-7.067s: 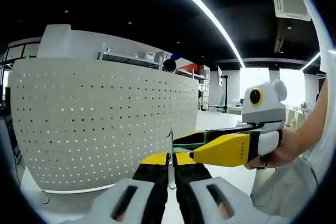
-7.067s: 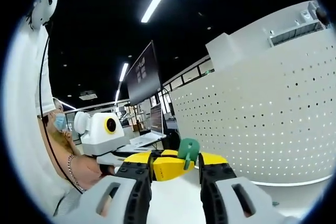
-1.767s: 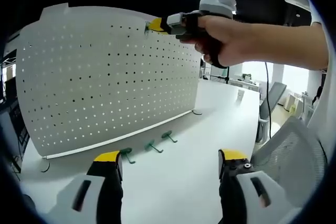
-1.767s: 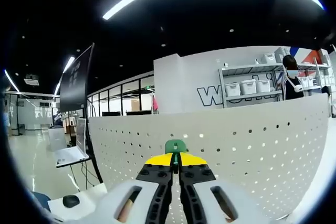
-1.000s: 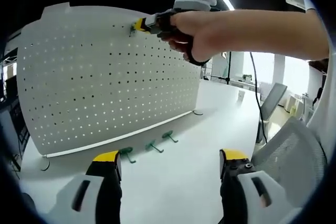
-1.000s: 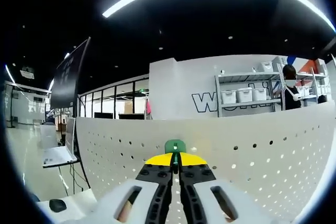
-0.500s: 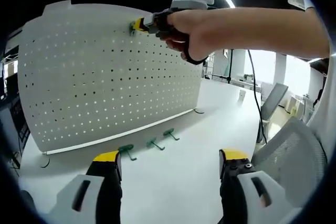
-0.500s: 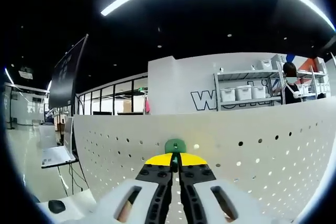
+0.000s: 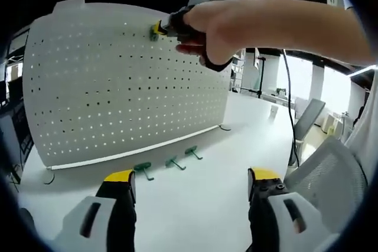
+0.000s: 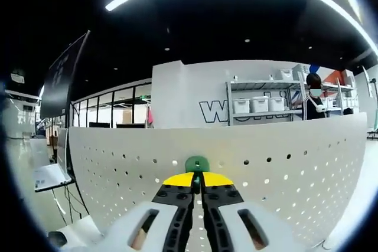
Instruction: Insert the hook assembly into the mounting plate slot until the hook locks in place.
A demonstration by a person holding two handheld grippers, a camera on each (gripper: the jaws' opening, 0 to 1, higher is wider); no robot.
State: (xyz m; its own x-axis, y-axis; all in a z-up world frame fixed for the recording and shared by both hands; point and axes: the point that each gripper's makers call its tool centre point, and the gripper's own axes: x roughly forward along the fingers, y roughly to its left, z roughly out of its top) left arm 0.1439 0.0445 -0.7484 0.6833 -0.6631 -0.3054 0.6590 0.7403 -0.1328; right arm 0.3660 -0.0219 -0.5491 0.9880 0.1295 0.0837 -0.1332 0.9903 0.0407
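right claw (image 10: 197, 182) is pinching the green hook (image 10: 196, 164) against the pegboard (image 10: 283, 163), centre frame; probably not locked yet; left claw (image 9: 189, 184) is idling wide open

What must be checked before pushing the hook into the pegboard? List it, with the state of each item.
1. Right tongs shut on the green hook: ok.
2. Hook at the top rows of the white pegboard: ok.
3. Hook tip seated in a hole: cannot tell.
4. Left tongs open, holding nothing, low above the white table: ok.
5. Three spare green hooks lying at the board's foot, in view: ok.
6. Hook locked: cannot tell.
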